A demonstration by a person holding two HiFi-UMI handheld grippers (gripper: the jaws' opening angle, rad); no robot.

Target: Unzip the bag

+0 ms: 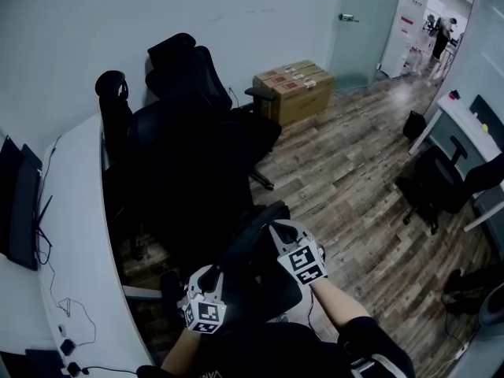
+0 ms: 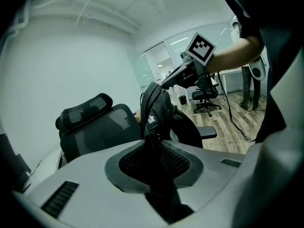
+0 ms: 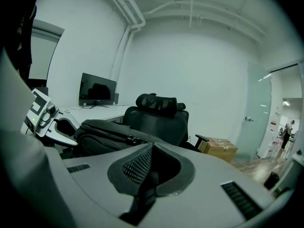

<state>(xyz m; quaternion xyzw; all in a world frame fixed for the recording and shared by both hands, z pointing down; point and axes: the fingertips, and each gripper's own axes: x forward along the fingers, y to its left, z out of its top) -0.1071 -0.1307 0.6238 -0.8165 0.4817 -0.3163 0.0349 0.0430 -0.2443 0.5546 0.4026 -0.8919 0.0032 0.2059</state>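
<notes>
While you hold the black bag up between your 2 grippers before the office chair, your left gripper clamps its strap, jaws partly apart. Your right gripper pinches fully closed on a thin dark strip. The bag's contents are hidden.

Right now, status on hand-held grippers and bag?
Left hand-held gripper clamped on bag. Right hand-held gripper shut at bag's top. Zip looks closed. Nothing in the way.
</notes>
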